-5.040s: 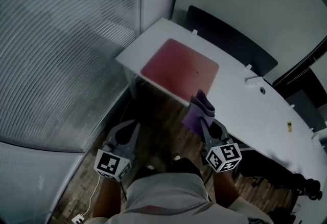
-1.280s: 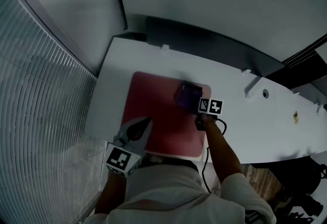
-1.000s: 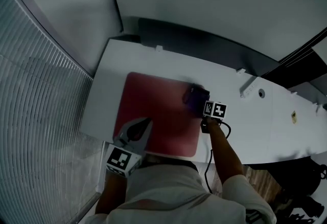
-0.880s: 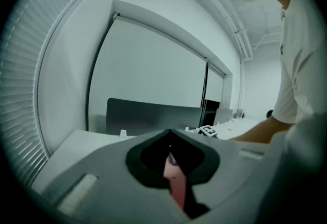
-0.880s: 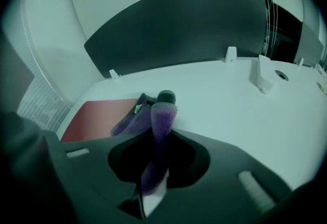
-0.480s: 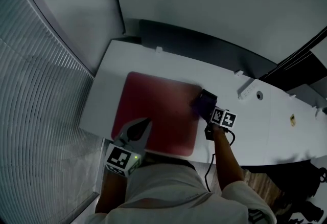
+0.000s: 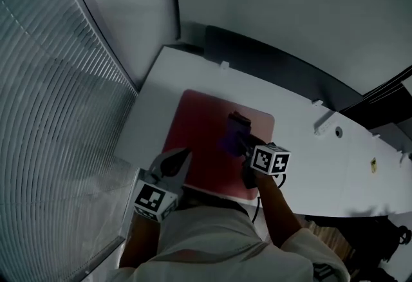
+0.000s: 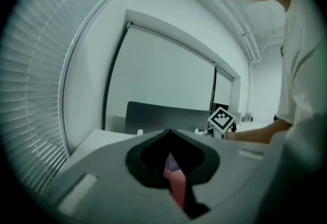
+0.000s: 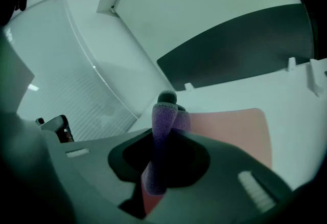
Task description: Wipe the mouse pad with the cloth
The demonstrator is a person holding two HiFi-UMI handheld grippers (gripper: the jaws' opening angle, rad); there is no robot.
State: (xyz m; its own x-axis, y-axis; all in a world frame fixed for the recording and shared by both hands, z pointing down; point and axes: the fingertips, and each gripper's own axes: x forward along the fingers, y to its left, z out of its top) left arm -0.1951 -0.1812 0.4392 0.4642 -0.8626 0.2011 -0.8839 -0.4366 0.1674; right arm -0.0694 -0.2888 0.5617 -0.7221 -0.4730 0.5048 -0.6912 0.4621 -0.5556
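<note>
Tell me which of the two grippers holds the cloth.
The right gripper: its jaws are shut on the purple cloth over the red mouse pad. The left gripper, jaws together, holds nothing at the pad's near edge.

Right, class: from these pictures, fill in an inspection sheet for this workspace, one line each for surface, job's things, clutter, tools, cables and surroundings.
Surface: white desk, running on to the right.
Job's things: red mouse pad lies flat near the desk's left end; purple cloth on it.
Clutter: small white clip at the back edge; round hole further right.
Tools: right tool shut on the cloth; left tool shut, empty, at the pad's near edge.
Cables: dark cable by the right forearm.
Surroundings: window blinds at left; dark panel behind the desk.
</note>
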